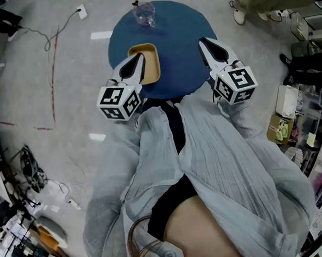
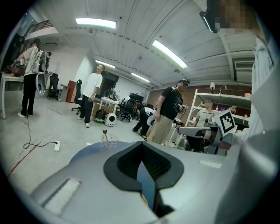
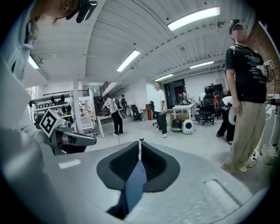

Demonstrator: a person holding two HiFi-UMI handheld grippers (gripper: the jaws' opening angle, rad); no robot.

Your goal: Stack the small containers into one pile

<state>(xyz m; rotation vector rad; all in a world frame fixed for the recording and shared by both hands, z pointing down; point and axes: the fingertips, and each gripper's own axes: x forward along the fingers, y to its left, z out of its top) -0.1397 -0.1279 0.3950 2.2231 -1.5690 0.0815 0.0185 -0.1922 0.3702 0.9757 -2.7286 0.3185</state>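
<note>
Clearly, both grippers are held shut and empty. The left gripper (image 1: pixel 137 61) is seen with its jaws pressed together and nothing between them, and the right gripper (image 1: pixel 207 46) likewise. The small clear containers (image 1: pixel 145 13) are found at the far edge of the round blue table (image 1: pixel 183 47), well apart from both grippers; how many are nested cannot be told. A yellow tray (image 1: pixel 151 68) is set at the near edge, partly covered by the left gripper.
</note>
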